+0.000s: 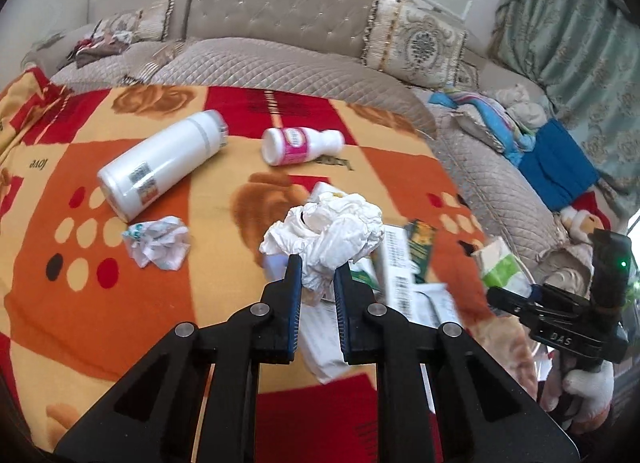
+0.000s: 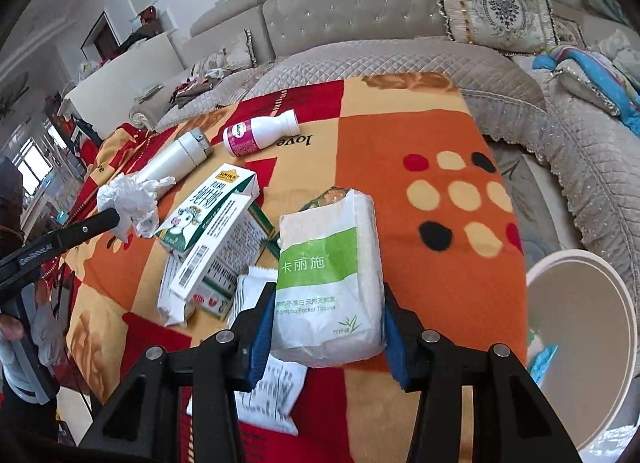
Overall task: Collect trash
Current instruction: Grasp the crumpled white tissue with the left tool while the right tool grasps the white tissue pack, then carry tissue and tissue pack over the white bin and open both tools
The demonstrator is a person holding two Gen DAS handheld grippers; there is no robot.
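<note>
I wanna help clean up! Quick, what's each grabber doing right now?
Left gripper: closed on the crumpled white tissue.
Right gripper: closed on the green-and-white tissue pack.

A patterned blanket (image 1: 100, 303) is covering the bench, carrying a white flask (image 1: 160, 165), pink-labelled bottle (image 1: 298, 147), crumpled wrapper (image 1: 158, 247) and milk carton (image 2: 212, 231).

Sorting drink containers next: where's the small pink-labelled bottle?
The pink-labelled bottle lies on its side at the blanket's far end, just right of the white flask.
</note>
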